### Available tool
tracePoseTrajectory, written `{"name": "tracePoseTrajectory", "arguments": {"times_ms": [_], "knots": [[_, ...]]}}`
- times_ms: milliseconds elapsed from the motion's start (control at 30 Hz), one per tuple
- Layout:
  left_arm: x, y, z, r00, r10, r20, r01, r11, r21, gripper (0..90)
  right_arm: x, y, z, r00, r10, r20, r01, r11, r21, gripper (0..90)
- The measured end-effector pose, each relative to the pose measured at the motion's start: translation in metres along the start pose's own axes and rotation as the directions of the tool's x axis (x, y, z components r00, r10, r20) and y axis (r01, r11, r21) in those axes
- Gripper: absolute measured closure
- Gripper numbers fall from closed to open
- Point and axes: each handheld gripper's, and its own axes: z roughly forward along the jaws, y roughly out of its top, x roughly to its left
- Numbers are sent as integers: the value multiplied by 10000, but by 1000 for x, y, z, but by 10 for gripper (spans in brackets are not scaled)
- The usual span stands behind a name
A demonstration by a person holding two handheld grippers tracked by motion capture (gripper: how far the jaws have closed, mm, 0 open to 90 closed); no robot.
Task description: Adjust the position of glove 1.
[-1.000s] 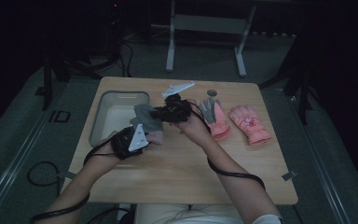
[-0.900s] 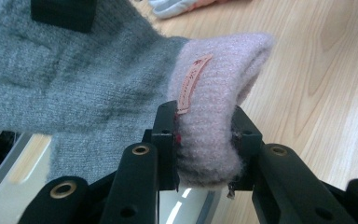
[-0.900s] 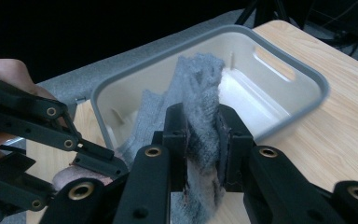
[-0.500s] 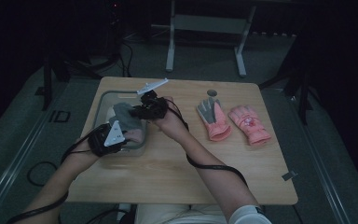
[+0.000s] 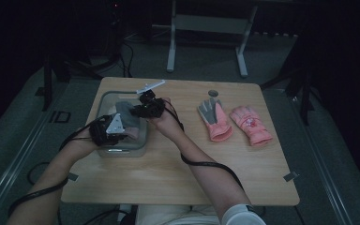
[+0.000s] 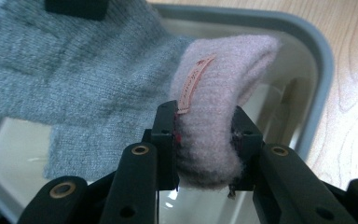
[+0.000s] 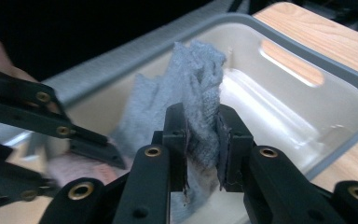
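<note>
Over the left part of the pale wooden counter (image 5: 178, 173), both grippers met above a grey-rimmed, translucent plastic bin (image 5: 104, 99). The left gripper (image 6: 204, 140), coming in from the near left, had its two black fingers (image 6: 165, 135) clamped on the folded edge of a pink knitted wool piece (image 6: 219, 93) with a small tan label sewn to it. That pink piece hung just over the bin's near right corner. The right gripper (image 7: 202, 140), reaching across from the right, had its fingers pressed together on a bunched fold of a grey knitted wool cloth (image 7: 186, 93). The grey cloth drooped from those fingers into the bin's open interior. In the left gripper view the grey cloth spread to the left of the pink piece, and the two touched. In the high view both knits sat bunched between the two grippers, above the bin. Well apart from them, on the right half of the counter, lay two pink padded gloves. The left glove (image 5: 214, 120) showed a grey palm. The right glove (image 5: 251, 124) lay just beside it, plain pink. A small dark round spot (image 5: 213, 93) sat beyond the left glove, near the far edge.
</note>
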Motion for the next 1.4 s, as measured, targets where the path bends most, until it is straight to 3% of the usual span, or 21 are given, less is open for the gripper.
{"name": "tracePoseTrajectory", "arguments": {"times_ms": [100,200,433,600,700,867,1000,1067,1133,1233,1267,1400], "knots": [[7,-4,9,9994,-94,345,82,9994,345,687,-4,-6,13,9998,193,27,-194,9996,208,760],[13,-6,17,9991,-84,415,60,9983,582,686,-7,-10,24,9991,410,67,-411,9987,295,760],[23,-2,30,9970,-177,760,105,9955,946,685,-20,-14,33,9967,776,247,-786,9960,415,753],[25,0,40,9933,209,1139,-361,9905,1330,682,-27,-17,41,9939,997,476,-1029,9923,687,703],[26,-1,44,9903,250,1369,-461,9870,1537,682,-31,-19,35,9915,1194,521,-1223,9909,569,695],[33,-4,44,9884,-297,1491,75,9890,1476,663,-36,-21,16,9886,1495,186,-1498,9886,163,651],[36,-2,37,9911,-809,1058,689,9913,1120,500,-34,-23,8,9911,1328,76,-1330,9909,199,630],[39,0,31,9864,-1389,879,1305,9868,956,368,-33,-25,2,9911,1334,-38,-1333,9910,101,630],[42,3,21,9857,-1517,732,1464,9865,730,323,-32,-28,-4,9920,1257,-152,-1256,9921,75,624],[45,8,9,9712,-2175,971,2147,9759,389,193,-31,-31,-13,9952,975,-128,-975,9952,15,635],[44,10,5,9697,-2244,962,2231,9745,237,160,-30,-32,-17,9953,959,-151,-959,9954,-47,634],[37,19,0,9566,-2615,1286,2649,9642,-98,139,-27,-36,-33,9974,695,-211,-699,9974,-200,616]]}}
